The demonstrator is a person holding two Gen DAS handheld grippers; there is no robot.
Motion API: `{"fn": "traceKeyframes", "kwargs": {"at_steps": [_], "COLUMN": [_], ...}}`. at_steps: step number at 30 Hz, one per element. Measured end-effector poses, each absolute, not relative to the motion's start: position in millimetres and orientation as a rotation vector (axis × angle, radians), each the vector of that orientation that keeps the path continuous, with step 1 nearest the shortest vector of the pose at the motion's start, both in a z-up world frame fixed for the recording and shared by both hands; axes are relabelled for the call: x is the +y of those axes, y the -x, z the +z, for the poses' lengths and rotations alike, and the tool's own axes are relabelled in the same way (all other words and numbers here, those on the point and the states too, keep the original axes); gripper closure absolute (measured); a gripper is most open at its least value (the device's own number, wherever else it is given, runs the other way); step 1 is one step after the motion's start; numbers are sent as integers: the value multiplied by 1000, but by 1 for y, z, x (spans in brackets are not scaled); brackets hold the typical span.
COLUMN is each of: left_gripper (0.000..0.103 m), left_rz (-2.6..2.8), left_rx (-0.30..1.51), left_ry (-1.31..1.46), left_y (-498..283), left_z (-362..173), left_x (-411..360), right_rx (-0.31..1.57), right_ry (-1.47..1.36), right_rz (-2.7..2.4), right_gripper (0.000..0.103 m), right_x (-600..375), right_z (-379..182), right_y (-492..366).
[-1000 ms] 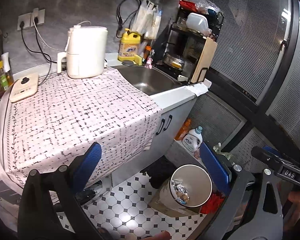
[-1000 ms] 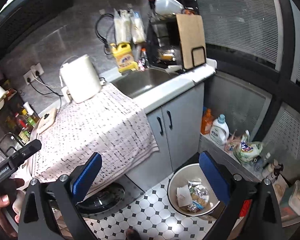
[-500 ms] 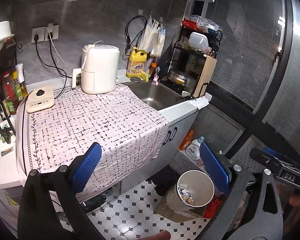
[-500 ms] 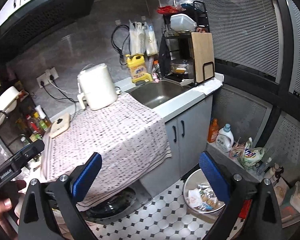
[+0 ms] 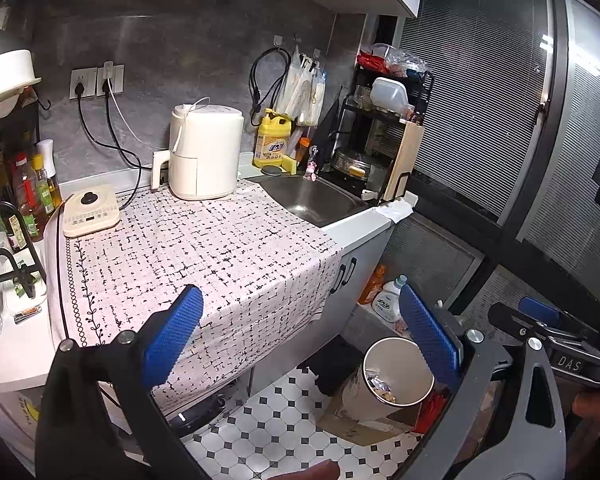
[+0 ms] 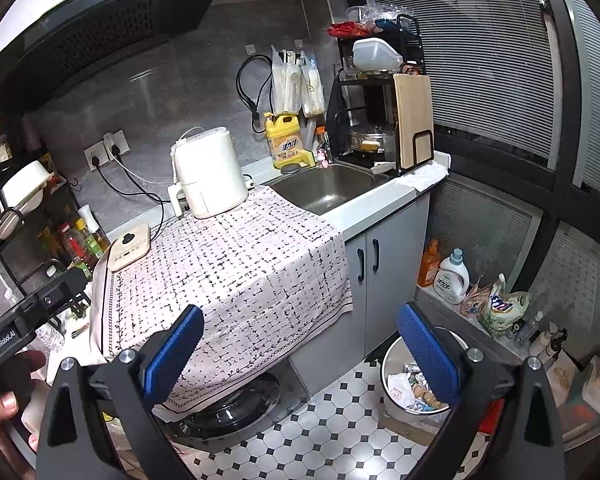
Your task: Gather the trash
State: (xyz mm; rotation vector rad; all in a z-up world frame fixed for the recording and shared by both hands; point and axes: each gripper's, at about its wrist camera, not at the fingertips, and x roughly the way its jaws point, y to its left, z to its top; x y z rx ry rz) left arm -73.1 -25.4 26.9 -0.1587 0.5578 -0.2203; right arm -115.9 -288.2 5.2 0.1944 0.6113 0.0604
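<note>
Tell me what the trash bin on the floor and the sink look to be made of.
Trash bin: likely metal with a shiny silvery finish; its rim and inner wall glint, and wrappers lie inside. Sink: probably stainless steel with a brushed, dull grey sheen and soft reflections across the basin. Neither can be confirmed by look alone.

A small home kitchen. A steel sink (image 6: 332, 188) sits centre frame in the surface (image 6: 384, 200), with a dish rack (image 6: 380, 100) upper right and a range hood (image 6: 100, 28) upper left. Sauce bottles (image 5: 32, 188) crowd the left edge, above a tiled floor (image 6: 340, 424).
</note>
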Motion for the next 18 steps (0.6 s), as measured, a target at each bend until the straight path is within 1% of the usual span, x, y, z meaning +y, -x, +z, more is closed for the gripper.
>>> {"fn": "traceKeyframes", "kwargs": {"at_steps": [18], "left_gripper": [6], "left_rz": [-249], "left_rx": [541], "left_ry": [130], "left_y": [69], "left_z": [30], "left_x": [-22], "right_rx": [604], "right_ry": [-183], "right_rz": [49], "right_gripper": [8], "right_x": [-275], "right_z": [4], "right_y": [112]}}
